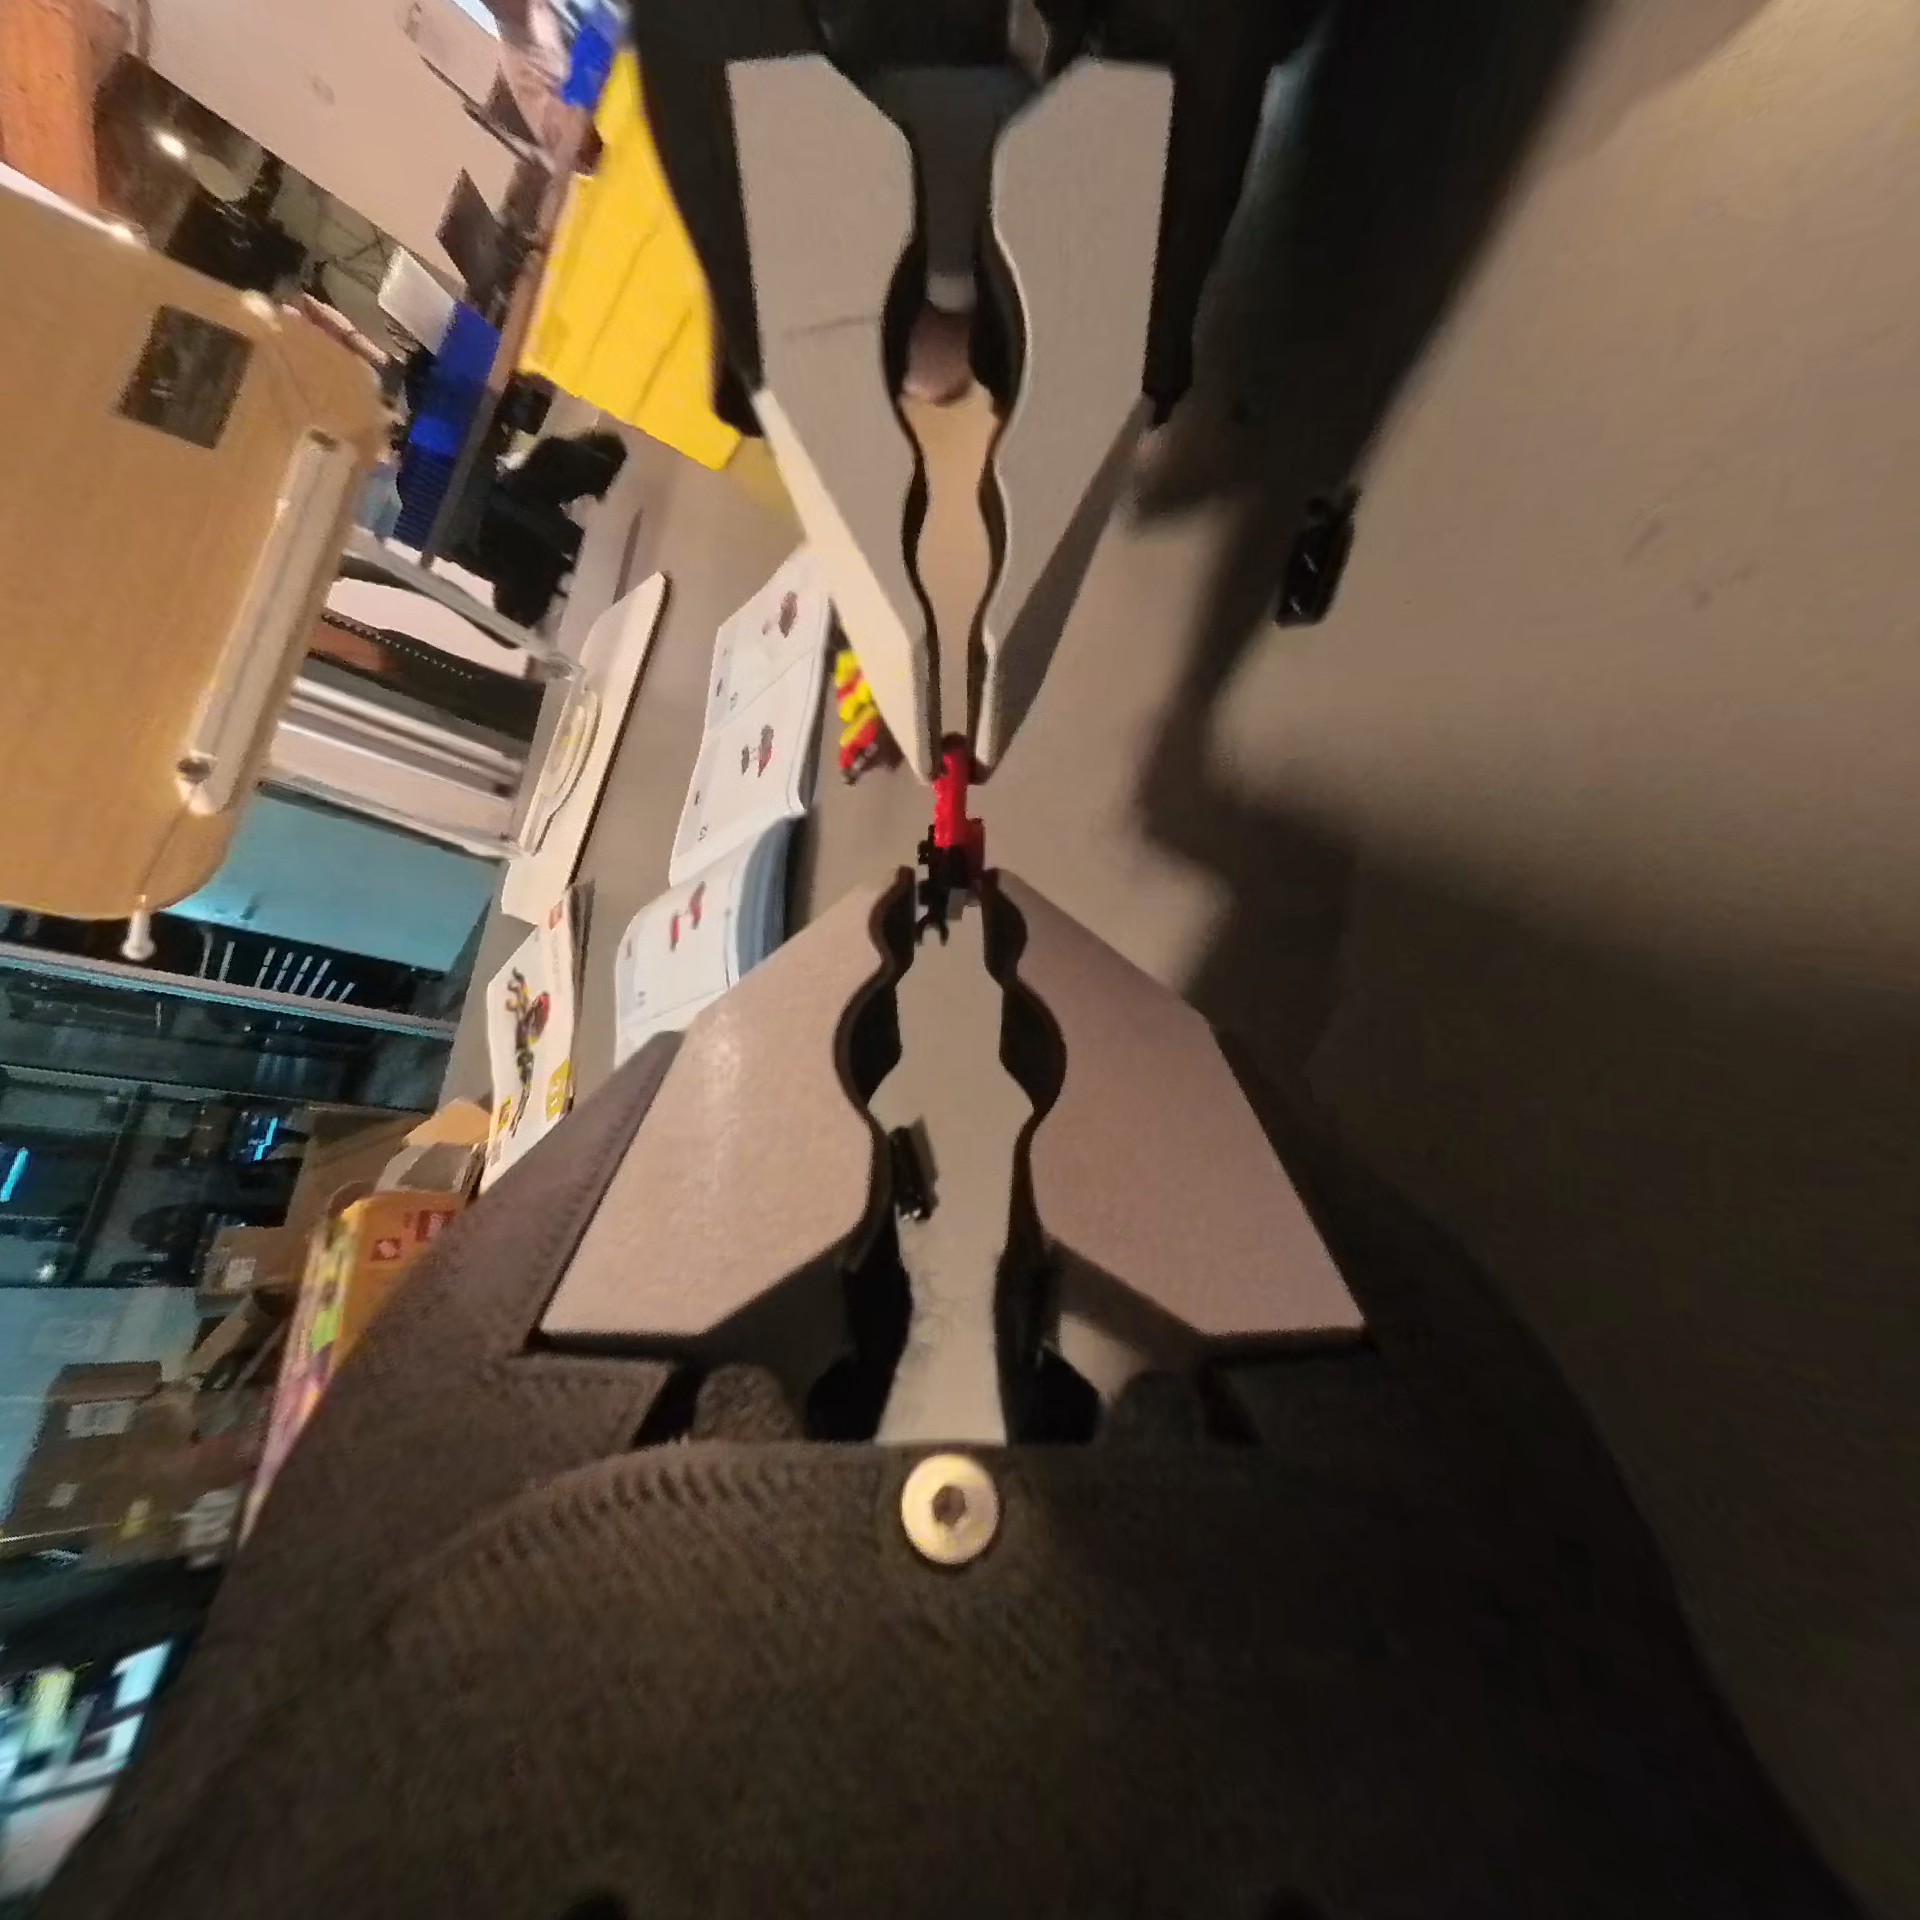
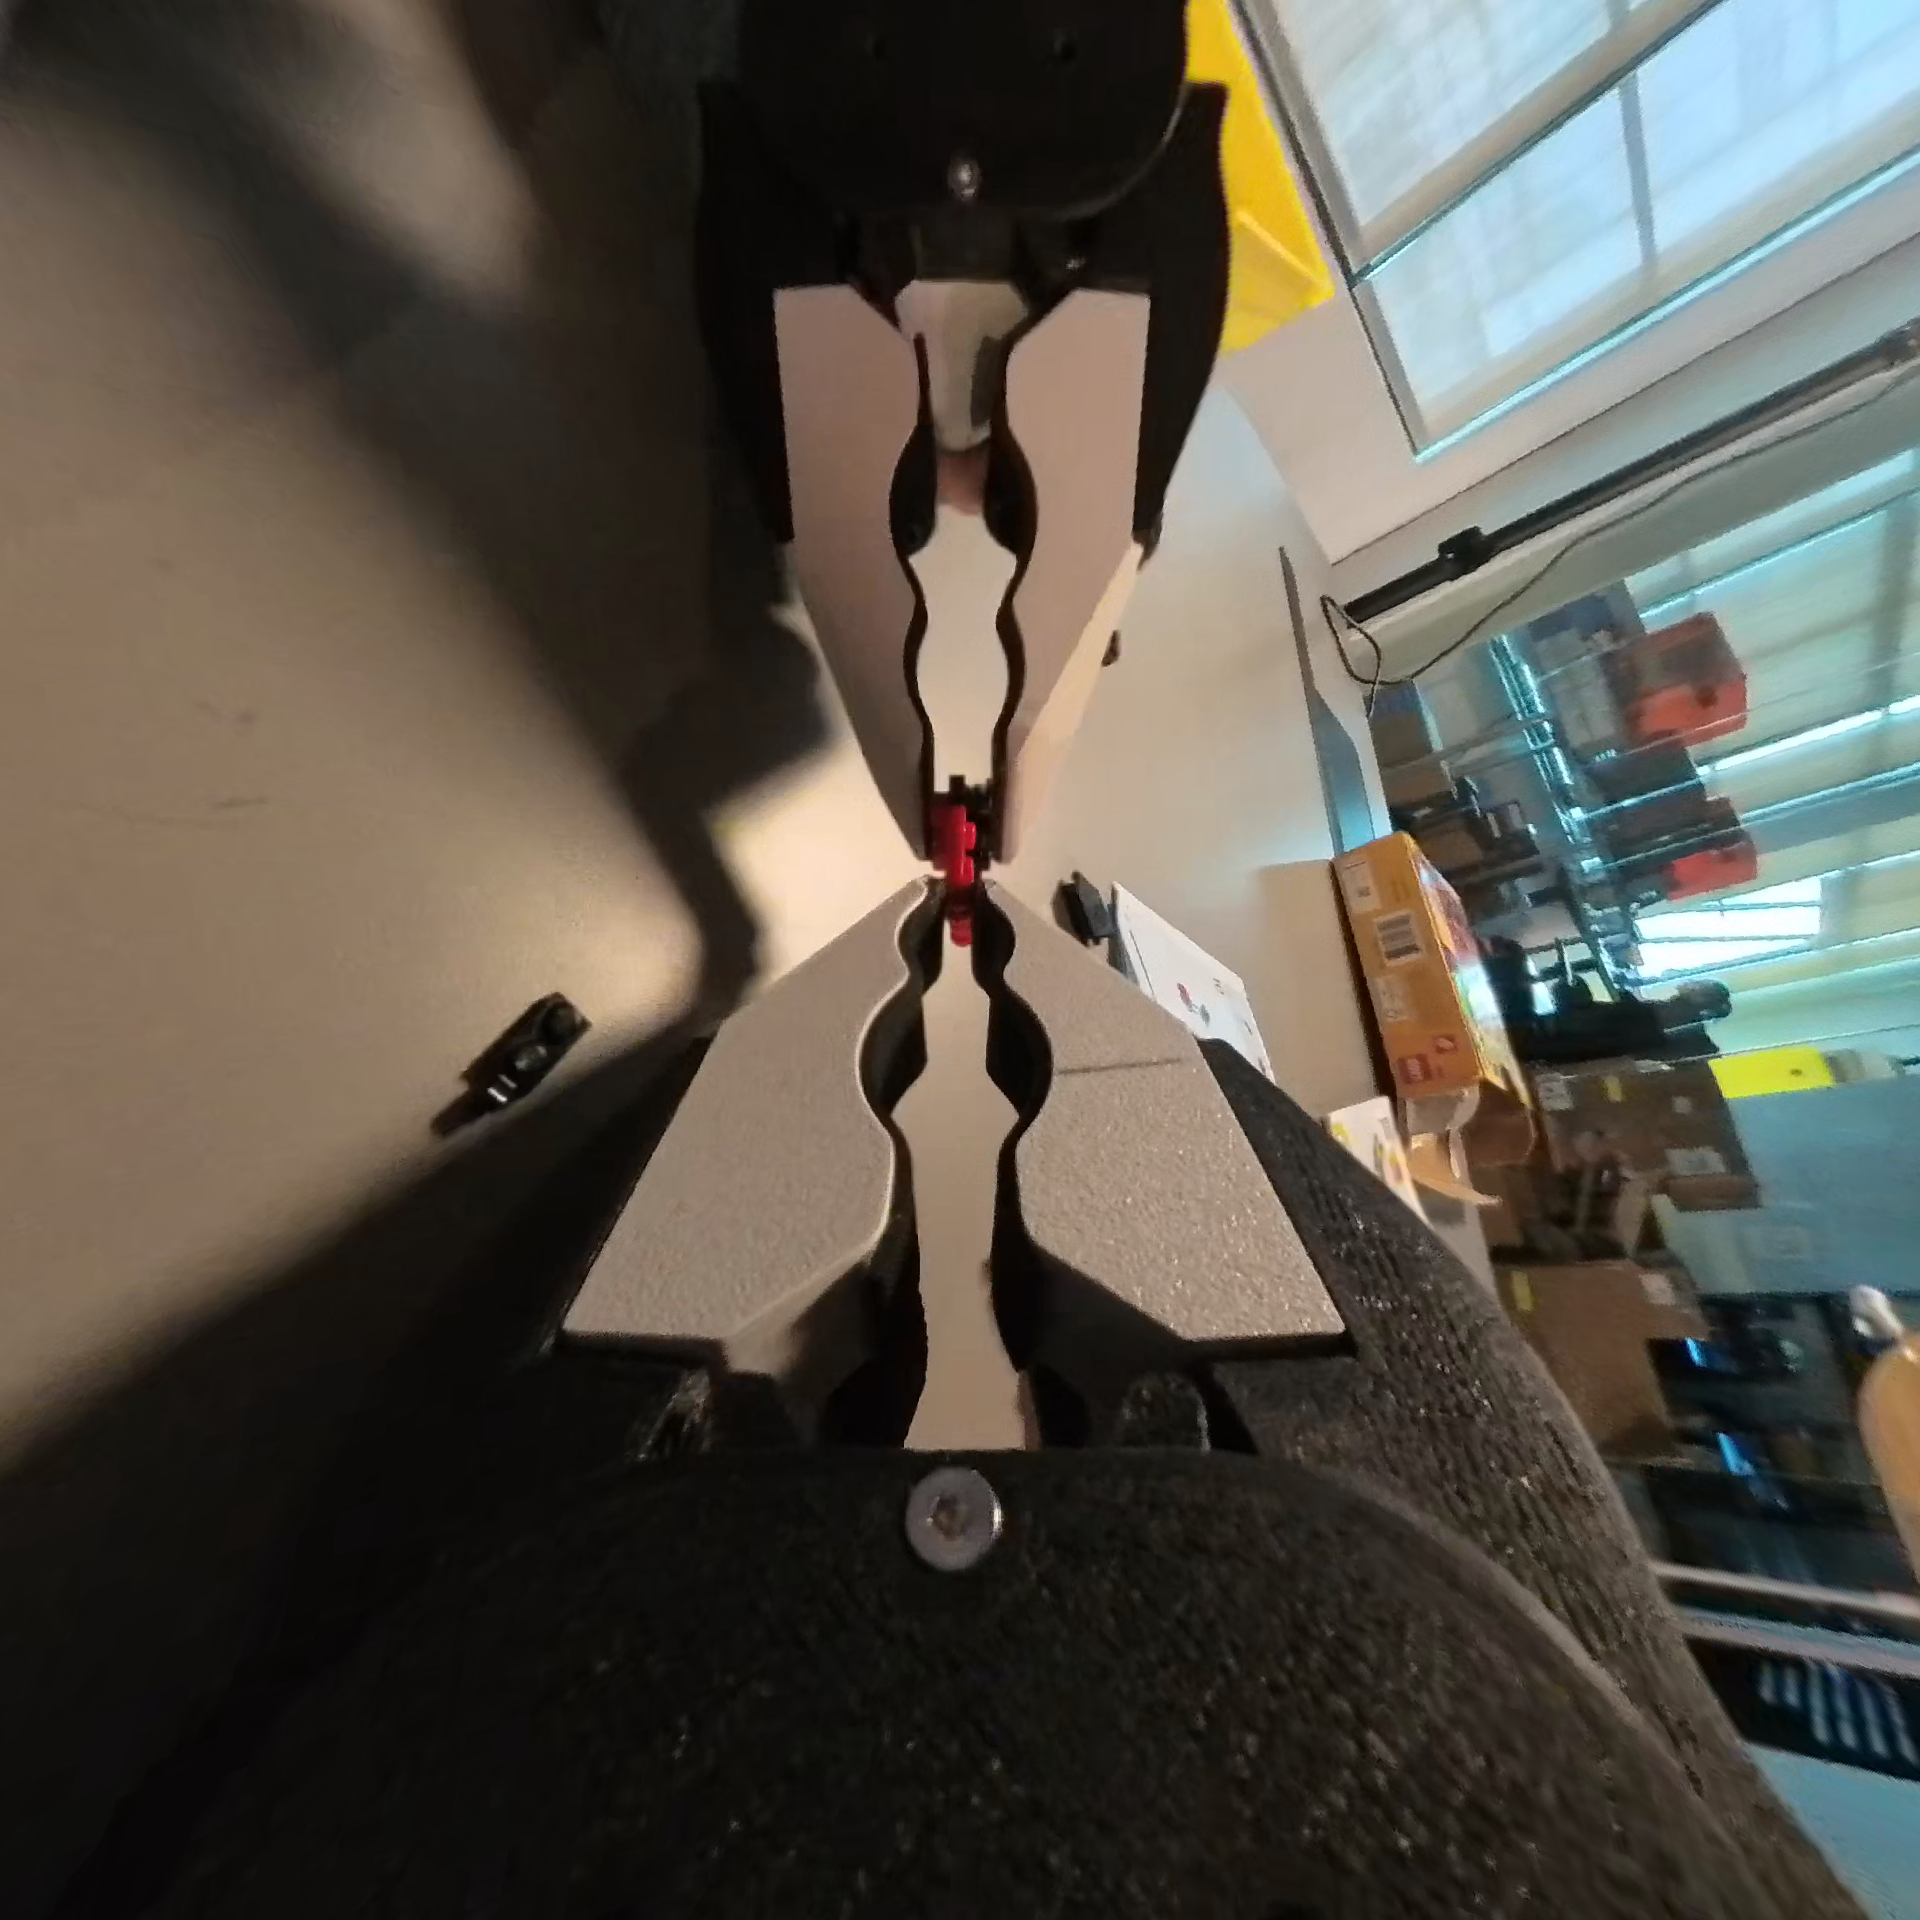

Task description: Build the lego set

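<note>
My two grippers meet tip to tip above the grey table (image 1: pixel 1558 520). A small red and black lego assembly (image 1: pixel 954 816) is held between them. My left gripper (image 1: pixel 948 902) is shut on its black end. My right gripper (image 1: pixel 956 753) comes in from the top of the left wrist view and is shut on the red end. In the right wrist view my right gripper (image 2: pixel 958 912) pinches the thin red end of the assembly (image 2: pixel 951 844), and my left gripper (image 2: pixel 961 821) grips the far end from above. The joint between the parts is mostly hidden by the fingertips.
An open instruction booklet (image 1: pixel 748 748) lies on the table, with a small yellow and red lego build (image 1: pixel 857 717) beside it. A yellow lego box (image 2: pixel 1423 966) stands at the table edge. Loose black pieces (image 1: pixel 1314 556) (image 2: pixel 520 1060) lie on the table. A yellow bin (image 1: pixel 634 281) is at the back. My left and right fingertips are right by each other.
</note>
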{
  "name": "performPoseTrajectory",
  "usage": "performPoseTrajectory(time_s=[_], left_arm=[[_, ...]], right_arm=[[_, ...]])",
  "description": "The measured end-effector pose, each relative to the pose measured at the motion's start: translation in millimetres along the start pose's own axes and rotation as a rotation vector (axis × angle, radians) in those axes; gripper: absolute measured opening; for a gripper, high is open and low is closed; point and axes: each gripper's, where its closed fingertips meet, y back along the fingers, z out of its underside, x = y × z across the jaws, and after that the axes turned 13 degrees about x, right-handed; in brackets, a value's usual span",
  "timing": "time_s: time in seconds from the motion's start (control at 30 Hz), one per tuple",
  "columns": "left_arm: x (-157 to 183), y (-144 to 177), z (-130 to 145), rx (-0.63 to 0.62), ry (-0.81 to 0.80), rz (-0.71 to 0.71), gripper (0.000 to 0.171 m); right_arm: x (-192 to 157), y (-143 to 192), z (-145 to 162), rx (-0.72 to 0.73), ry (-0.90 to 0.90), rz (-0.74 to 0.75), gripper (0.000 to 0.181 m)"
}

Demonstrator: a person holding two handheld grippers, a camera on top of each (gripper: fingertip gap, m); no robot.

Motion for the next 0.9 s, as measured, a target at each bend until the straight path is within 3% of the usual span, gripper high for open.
performPoseTrajectory(time_s=[0.13, 0.27, 0.43, 0.57, 0.63, 0.7, 0.8, 0.83, 0.9], left_arm=[[-7.3, 4.5, -10.8, 0.111, 0.209, 0.013, 0.032], [-12.3, 7.8, -4.2, 0.131, 0.369, 0.035, 0.033], [-14.0, 6.1, 2.3, 0.104, 0.382, 0.021, 0.028], [-15.8, 5.8, 3.8, 0.101, 0.372, 0.003, 0.029], [-20.6, 6.2, 4.8, 0.107, 0.369, -0.026, 0.028], [-25.2, 6.9, 5.0, 0.117, 0.375, -0.051, 0.028], [-27.9, 8.4, 3.8, 0.133, 0.391, -0.060, 0.028], [-28.4, 9.0, 3.1, 0.137, 0.392, -0.065, 0.028], [-27.3, 9.2, 1.3, 0.142, 0.396, -0.060, 0.028]], right_arm=[[6.5, 6.6, 1.8, 0.022, 0.017, 0.018, 0.003], [-7.5, 11.3, 25.6, -0.084, 0.165, -0.082, 0.003], [-18.8, 17.2, 43.3, -0.175, 0.258, -0.182, 0.004], [-11.1, 32.5, 46.4, -0.261, 0.258, -0.185, 0.022], [-4.7, 47.1, 54.6, -0.358, 0.155, -0.157, 0.032], [-11.9, 58.6, 55.3, -0.395, -0.154, -0.149, 0.028], [-45.0, 53.7, 2.7, -0.164, -0.731, -0.242, 0.030], [-49.6, 51.4, -10.0, -0.105, -0.825, -0.235, 0.031], [-59.4, 50.0, -10.8, -0.128, -0.868, -0.187, 0.034]])
